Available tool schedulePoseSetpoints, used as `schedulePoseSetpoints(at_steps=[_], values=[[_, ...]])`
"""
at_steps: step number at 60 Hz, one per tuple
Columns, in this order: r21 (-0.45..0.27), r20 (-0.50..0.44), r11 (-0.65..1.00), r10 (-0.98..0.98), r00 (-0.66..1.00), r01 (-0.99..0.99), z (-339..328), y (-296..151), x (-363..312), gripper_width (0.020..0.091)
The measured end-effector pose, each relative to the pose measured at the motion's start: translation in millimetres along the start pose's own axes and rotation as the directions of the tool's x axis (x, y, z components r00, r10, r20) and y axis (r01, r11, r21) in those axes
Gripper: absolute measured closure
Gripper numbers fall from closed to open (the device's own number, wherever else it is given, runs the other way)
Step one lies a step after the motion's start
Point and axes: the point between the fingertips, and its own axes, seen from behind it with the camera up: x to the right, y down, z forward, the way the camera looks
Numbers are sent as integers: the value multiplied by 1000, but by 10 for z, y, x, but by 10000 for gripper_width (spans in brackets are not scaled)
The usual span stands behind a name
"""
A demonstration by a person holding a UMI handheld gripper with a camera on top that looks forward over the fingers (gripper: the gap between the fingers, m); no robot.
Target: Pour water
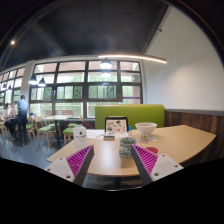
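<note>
A small patterned cup or glass [125,146] stands on a light wooden table [110,160], just ahead of my fingers and closer to the right one. Farther back on the table a white bowl-like vessel [146,129] sits on the right. My gripper [113,162] is held above the near table edge with its magenta pads [80,158] wide apart and nothing between them.
A framed picture [116,126] stands at the back middle of the table, and a small white object [80,131] at the back left. A green sofa back [130,114] lies behind. Chairs, tables and a person [20,112] are off to the left under big windows.
</note>
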Motion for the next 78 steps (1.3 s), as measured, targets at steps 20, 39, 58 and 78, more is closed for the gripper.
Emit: schedulePoseSetpoints(at_steps=[20,39,58,78], values=[[-24,30,999,-43,999,44,83,127,-186,276],[-2,196,997,-78,977,80,898,392,-1412,298],[-42,-14,994,-101,995,101,2305,377,-1557,299],[-24,14,999,-22,1000,22,2731,356,-1698,540]])
